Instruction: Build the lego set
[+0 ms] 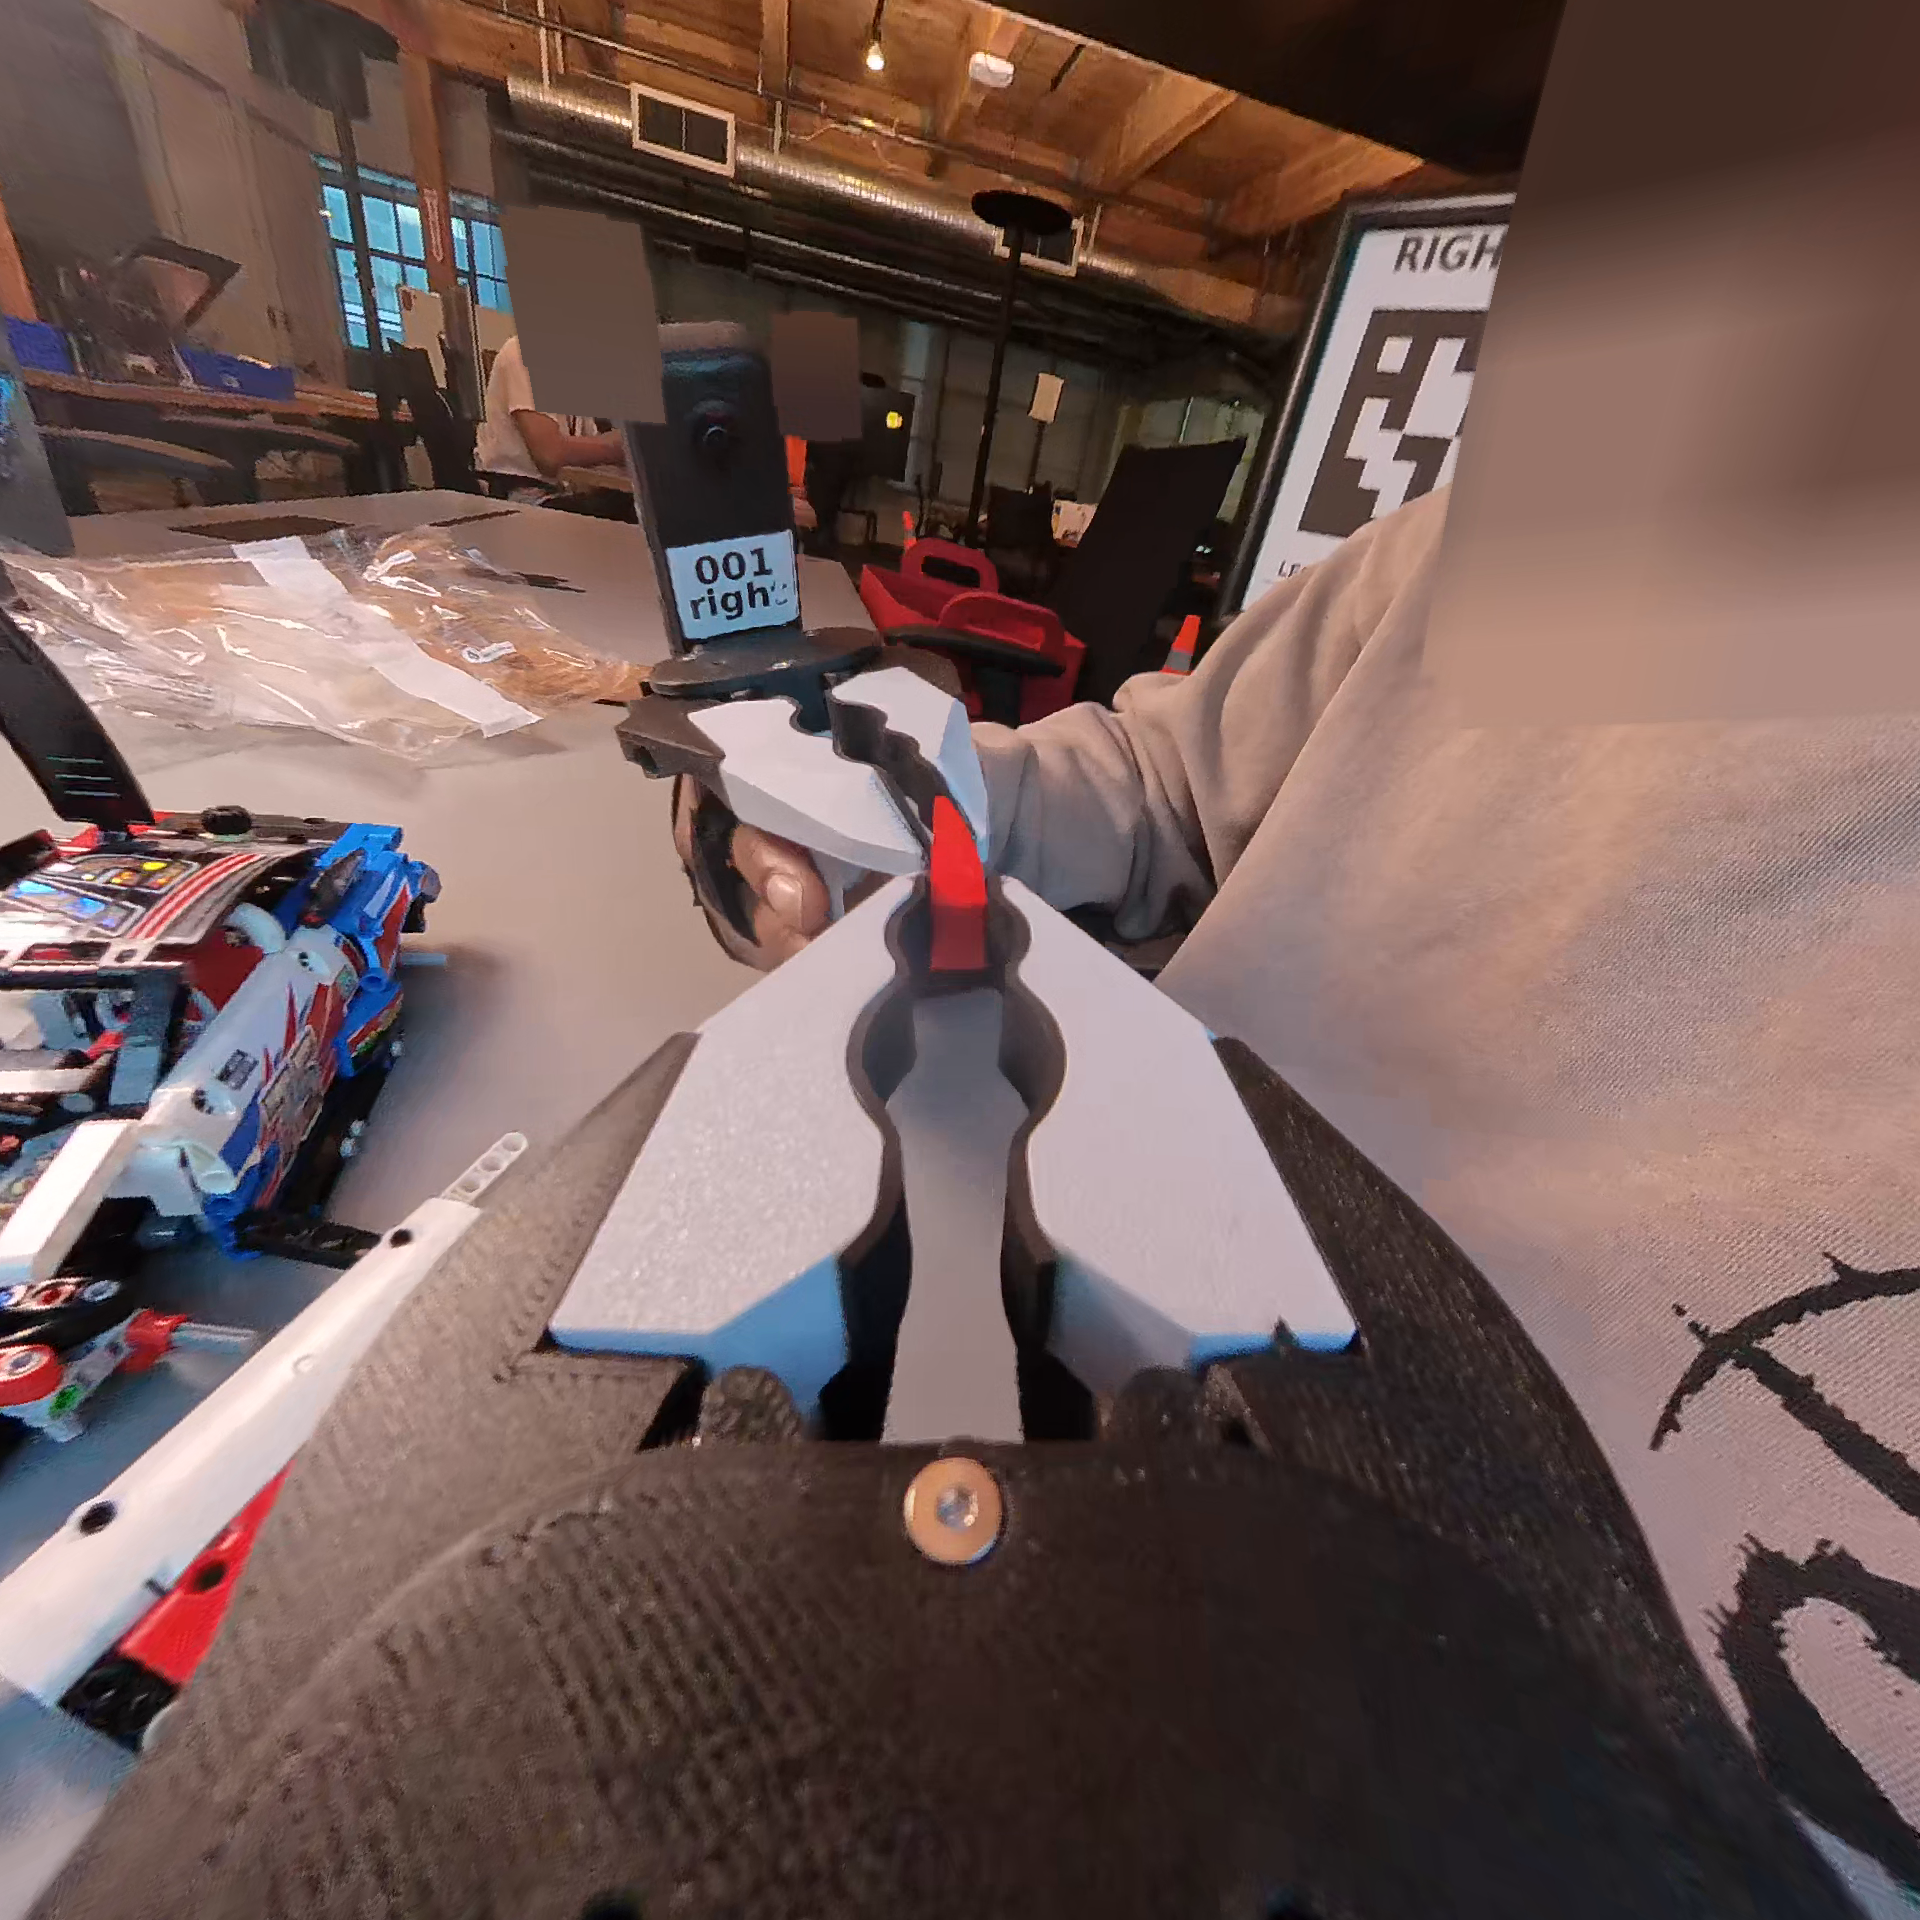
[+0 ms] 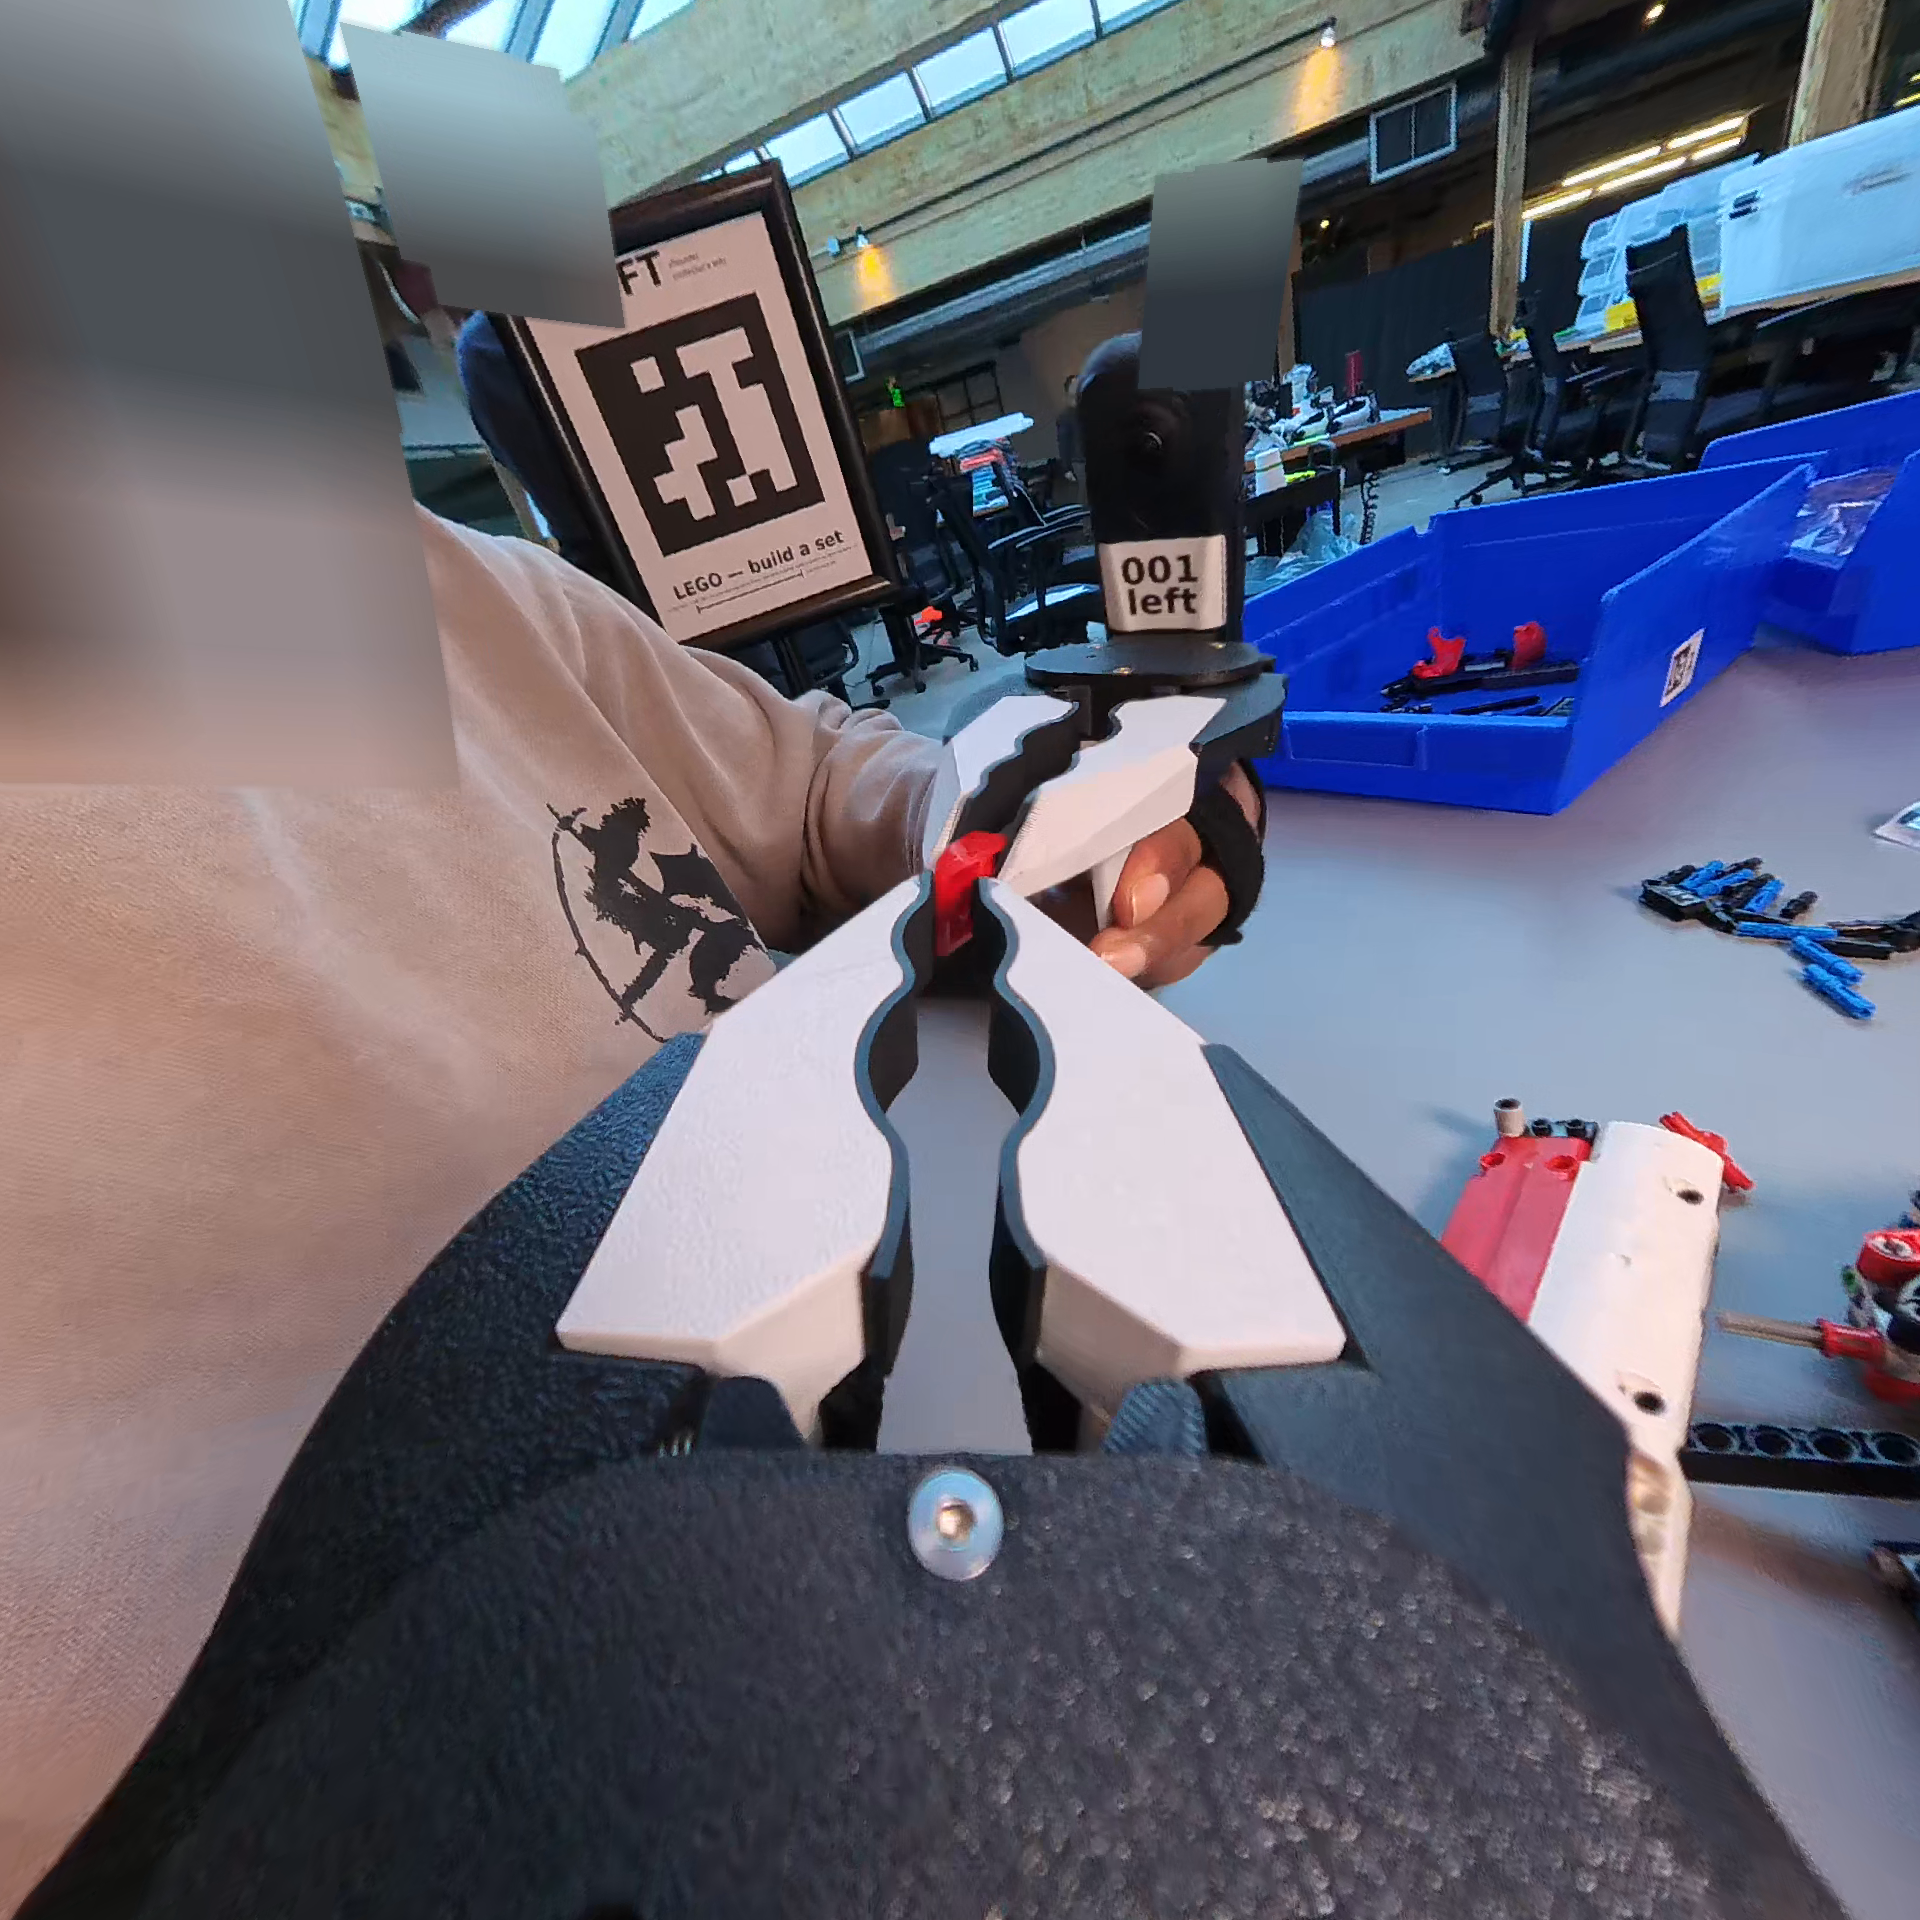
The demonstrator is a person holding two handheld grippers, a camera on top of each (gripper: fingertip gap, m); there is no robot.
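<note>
1. Left gripper (image 1: 951, 914): its fingers are drawn nearly together and pinch the lower end of a small red piece (image 1: 954, 899), held in the air above the grey table (image 1: 561, 862).
2. Right gripper (image 2: 956, 920): its tips are likewise closed to a narrow gap on the same red piece (image 2: 961, 883), so both tools meet tip to tip on 1 part. Which of the 2 bears the load cannot be told.
3. Car model (image 1: 208, 997): the partly built red, white and blue body lies on the table, well apart from the grippers.
4. White and red panel assembly (image 2: 1590, 1257): it rests on the table just beside the right gripper, with loose blue and black pins (image 2: 1766, 925) and a blue bin (image 2: 1507, 675) farther off.
5. Step in hand, as judged: a handover or regrip of the red piece. One tool should stay firm until the other has a square hold on flat faces; release then proceeds slowly, since so small a part can twist or drop.
</note>
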